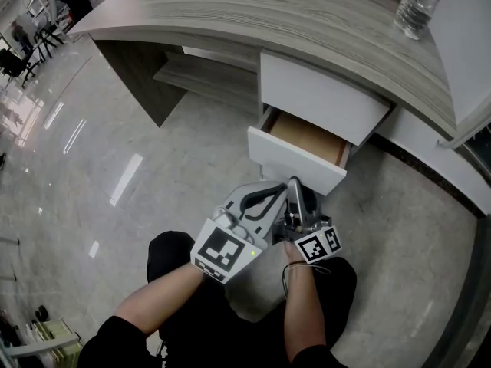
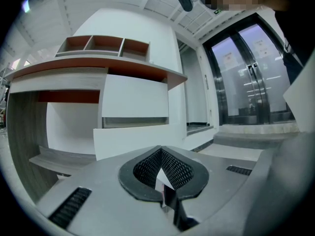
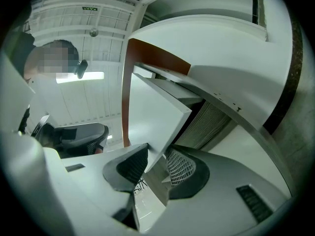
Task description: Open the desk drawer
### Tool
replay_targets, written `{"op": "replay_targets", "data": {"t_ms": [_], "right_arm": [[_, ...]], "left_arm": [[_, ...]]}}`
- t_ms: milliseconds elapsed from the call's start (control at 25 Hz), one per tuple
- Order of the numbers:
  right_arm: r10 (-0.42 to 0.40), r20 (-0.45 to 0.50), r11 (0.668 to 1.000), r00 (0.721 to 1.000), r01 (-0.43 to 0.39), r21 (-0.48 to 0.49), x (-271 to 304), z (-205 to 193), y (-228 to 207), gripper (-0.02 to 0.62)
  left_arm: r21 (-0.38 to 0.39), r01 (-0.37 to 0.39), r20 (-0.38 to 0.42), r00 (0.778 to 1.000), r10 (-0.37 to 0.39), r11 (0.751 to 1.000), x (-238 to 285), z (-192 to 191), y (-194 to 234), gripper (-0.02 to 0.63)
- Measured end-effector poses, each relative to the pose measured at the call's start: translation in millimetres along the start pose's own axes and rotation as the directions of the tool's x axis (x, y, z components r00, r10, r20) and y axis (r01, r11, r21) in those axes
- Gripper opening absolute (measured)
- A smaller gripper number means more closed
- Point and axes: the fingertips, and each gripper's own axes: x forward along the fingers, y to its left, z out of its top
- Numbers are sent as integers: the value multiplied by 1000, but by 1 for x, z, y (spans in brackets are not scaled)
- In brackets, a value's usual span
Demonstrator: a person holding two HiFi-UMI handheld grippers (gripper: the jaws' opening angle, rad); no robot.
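The desk's lower white drawer point(image 1: 295, 159) stands partly pulled out, with its wooden inside point(image 1: 307, 138) showing; the upper drawer point(image 1: 322, 94) is closed. My right gripper point(image 1: 296, 184) reaches up under the drawer front's lower edge. In the right gripper view the white drawer front point(image 3: 152, 117) sits between the two pads of that gripper point(image 3: 155, 168), which press on it. My left gripper point(image 1: 268, 196) hangs just left of the right one, below the drawer. Its jaws point(image 2: 162, 181) are together with nothing held, facing the drawer front point(image 2: 142, 134).
The curved grey wood desk top point(image 1: 307, 14) carries a water bottle point(image 1: 418, 6) at the far right. An open shelf point(image 1: 203, 79) lies under the desk to the left of the drawers. Glossy tiled floor point(image 1: 115, 167) spreads to the left. My knees are below the grippers.
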Motion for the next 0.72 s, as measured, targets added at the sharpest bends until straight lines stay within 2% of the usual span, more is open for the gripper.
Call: {"op": "replay_targets", "data": {"t_ms": [720], "right_arm": [[4, -30, 999, 1000, -6, -48, 0, -2, 1, 106]], "left_arm": [[-1, 4, -8, 1000, -4, 1000, 0, -2, 1, 3]]}}
